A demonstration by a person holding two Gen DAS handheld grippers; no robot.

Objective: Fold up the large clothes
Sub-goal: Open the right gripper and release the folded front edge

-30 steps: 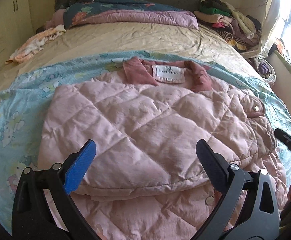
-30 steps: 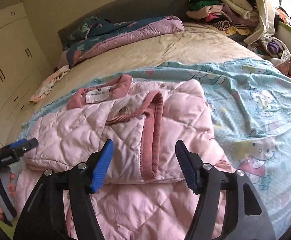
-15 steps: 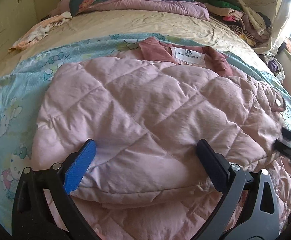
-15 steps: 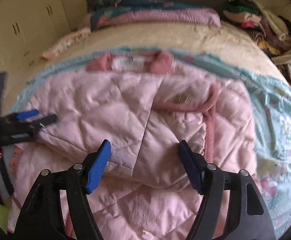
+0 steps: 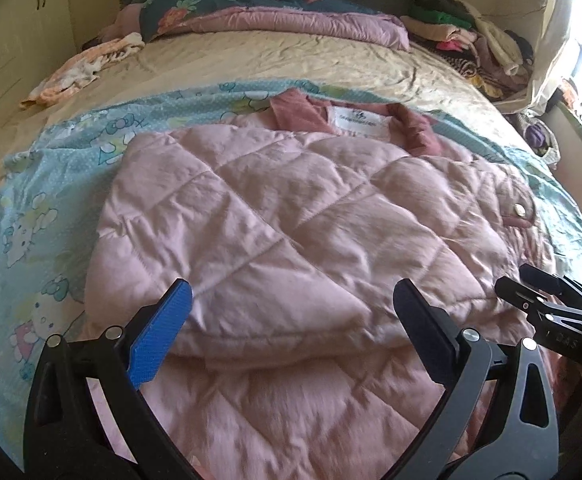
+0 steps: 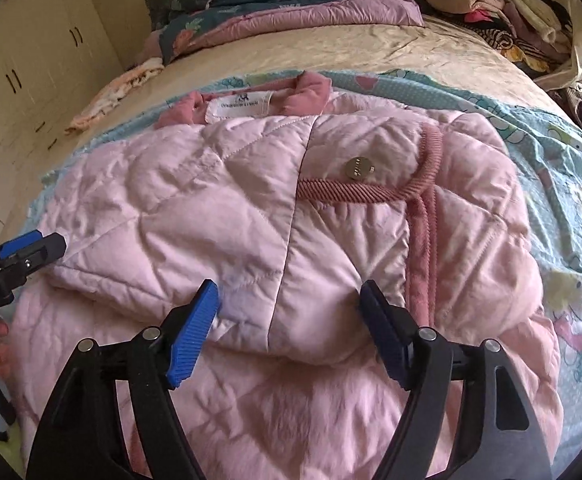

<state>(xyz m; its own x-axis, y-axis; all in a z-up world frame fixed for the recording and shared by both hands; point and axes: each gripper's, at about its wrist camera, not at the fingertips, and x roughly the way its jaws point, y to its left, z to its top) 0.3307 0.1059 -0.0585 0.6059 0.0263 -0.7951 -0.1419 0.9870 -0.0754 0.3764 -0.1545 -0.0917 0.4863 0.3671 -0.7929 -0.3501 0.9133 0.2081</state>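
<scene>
Left wrist view: the left claw hangs released, jaws wide, over a pink quilted jacket folded on a bed. Right wrist view: the right claw, jaws just opening, holds nothing above the jacket's folded sleeve.

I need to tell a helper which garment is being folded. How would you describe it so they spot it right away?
On the bed, look at the blue cartoon-print sheet spread over its near half. The pink quilted jacket lies there, the only padded piece, with a dark pink collar.
</scene>
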